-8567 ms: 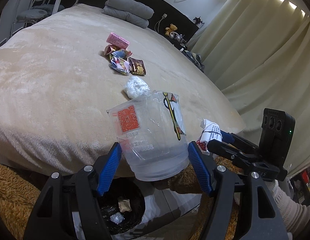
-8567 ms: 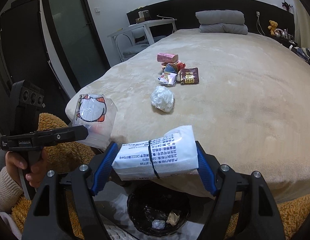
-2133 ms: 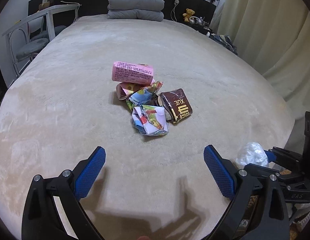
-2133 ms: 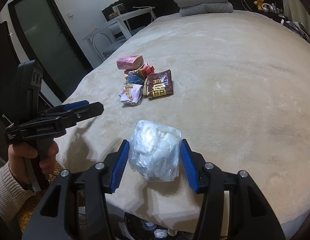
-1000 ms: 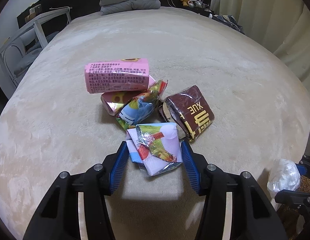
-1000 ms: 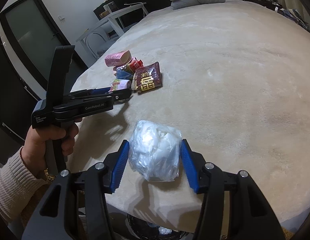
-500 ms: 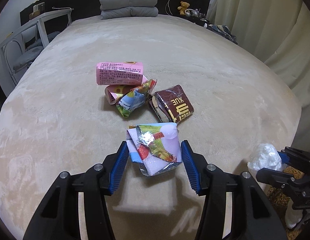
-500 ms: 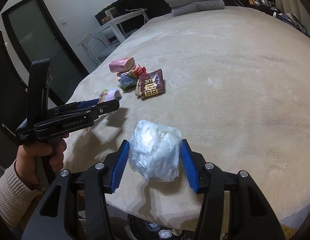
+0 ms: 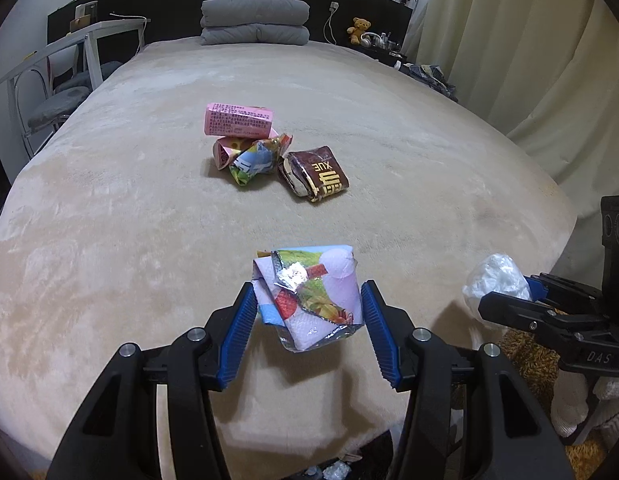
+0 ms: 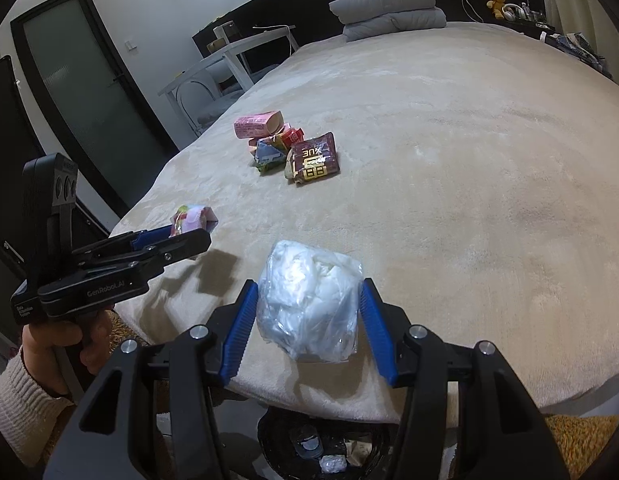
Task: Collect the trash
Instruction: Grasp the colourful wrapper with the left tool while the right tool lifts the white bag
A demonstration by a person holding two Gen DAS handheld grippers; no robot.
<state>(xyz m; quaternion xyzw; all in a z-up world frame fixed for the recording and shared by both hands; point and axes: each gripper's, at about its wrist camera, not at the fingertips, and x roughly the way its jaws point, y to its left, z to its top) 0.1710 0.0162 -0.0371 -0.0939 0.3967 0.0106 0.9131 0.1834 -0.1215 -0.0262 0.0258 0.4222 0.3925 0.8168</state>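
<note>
My left gripper (image 9: 307,312) is shut on a crumpled colourful foil wrapper (image 9: 309,296), held above the near part of the beige bed (image 9: 109,240). The same wrapper (image 10: 191,218) and the left gripper (image 10: 165,240) show at the left of the right wrist view. My right gripper (image 10: 307,312) is shut on a crumpled white plastic bag (image 10: 309,304), held over the bed's near edge. Below it stands a black trash bin (image 10: 277,436) with scraps inside. Further up the bed lie a pink box (image 9: 238,120), crumpled wrappers (image 9: 255,160) and a brown packet (image 9: 317,176).
Folded grey bedding (image 9: 255,20) sits at the head of the bed. A white desk with a chair (image 9: 65,76) stands at the left, curtains (image 9: 529,60) at the right. A person's hand (image 10: 65,340) in a knit sleeve holds the left gripper. A shaggy brown rug (image 9: 525,356) lies by the bed.
My left gripper has pulled back from the trash pile with the colourful wrapper, lifting it off the bed toward the near edge. My right gripper, still holding the white bag, has also drifted back a little.
</note>
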